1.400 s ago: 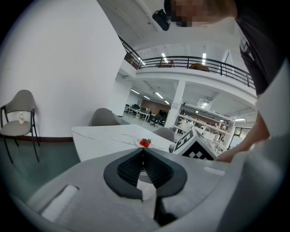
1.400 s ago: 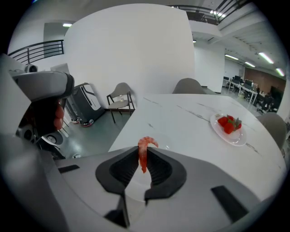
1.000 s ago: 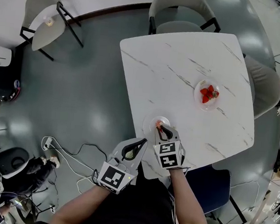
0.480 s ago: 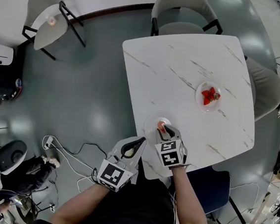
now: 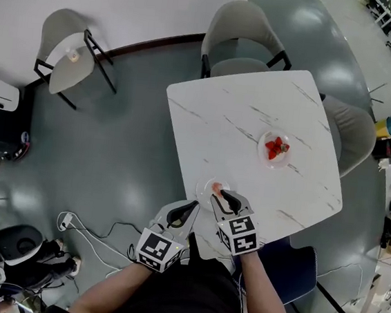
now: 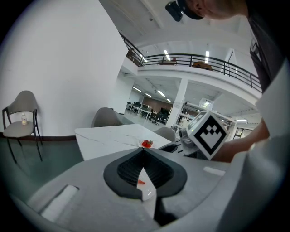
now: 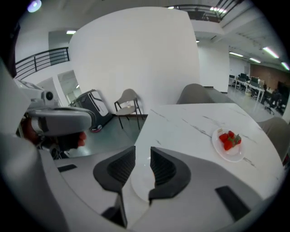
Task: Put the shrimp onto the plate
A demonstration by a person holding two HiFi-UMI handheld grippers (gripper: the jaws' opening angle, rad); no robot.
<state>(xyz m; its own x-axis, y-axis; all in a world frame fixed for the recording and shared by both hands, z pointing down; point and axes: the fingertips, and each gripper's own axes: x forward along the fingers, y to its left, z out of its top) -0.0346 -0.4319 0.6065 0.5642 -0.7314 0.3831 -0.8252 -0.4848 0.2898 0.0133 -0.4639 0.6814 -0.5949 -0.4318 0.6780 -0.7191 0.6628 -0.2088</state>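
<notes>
While my right tongs (image 7: 142, 153) stand slightly apart with nothing between them, the shrimp (image 5: 216, 186) lies on the small plate (image 5: 205, 187) at the table's (image 5: 234, 115) near edge, just beyond their tips. My left tongs (image 6: 143, 153) are pressed together, empty, off the table's near left. Strawberries (image 5: 274, 147) sit on a farther plate (image 5: 262, 140) to the right. Black-and-white square markers (image 5: 158, 248) cover each tongs' cube (image 5: 241, 235).

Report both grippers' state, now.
Left gripper: jaws shut, tips touching, nothing clearly held.
Right gripper: jaws open, empty, over the small plate.
</notes>
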